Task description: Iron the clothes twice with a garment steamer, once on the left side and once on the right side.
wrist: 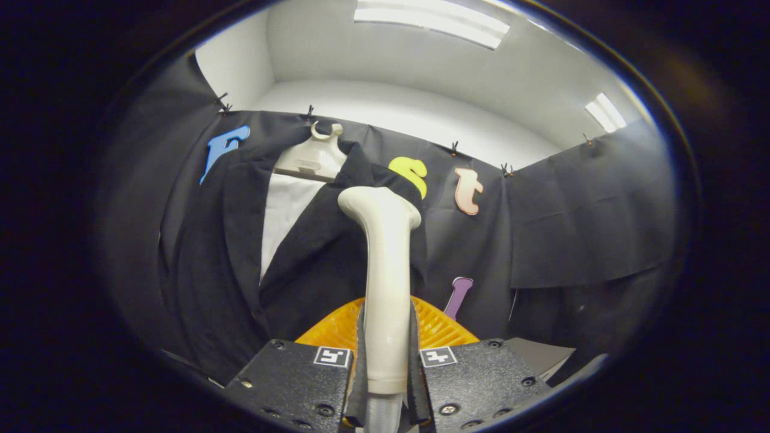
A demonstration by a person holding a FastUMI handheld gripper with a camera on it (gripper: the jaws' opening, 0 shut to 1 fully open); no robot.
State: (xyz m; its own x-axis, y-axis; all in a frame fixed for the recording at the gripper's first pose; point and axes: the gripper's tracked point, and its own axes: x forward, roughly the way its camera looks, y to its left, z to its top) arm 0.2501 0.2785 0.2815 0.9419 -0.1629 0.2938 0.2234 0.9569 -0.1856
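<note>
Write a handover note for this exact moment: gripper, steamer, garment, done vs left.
Gripper: shut on the garment steamer, both fingers pressing its handle, head upright.
Steamer head sits up at the dark jacket, near the shoulder on the far side from the white lining; contact can't be confirmed.
Jacket hangs on a hanger against the booth wall.
Orange basket lies just beyond the fingers.
Done: steamer picked up.
Left: can't tell which passes are finished; assume both sides.

Dark jacket (313, 264) on white hanger (313, 157)

smooth glossy plastic steamer (385, 264), matt cloth jacket (313, 258)
</note>
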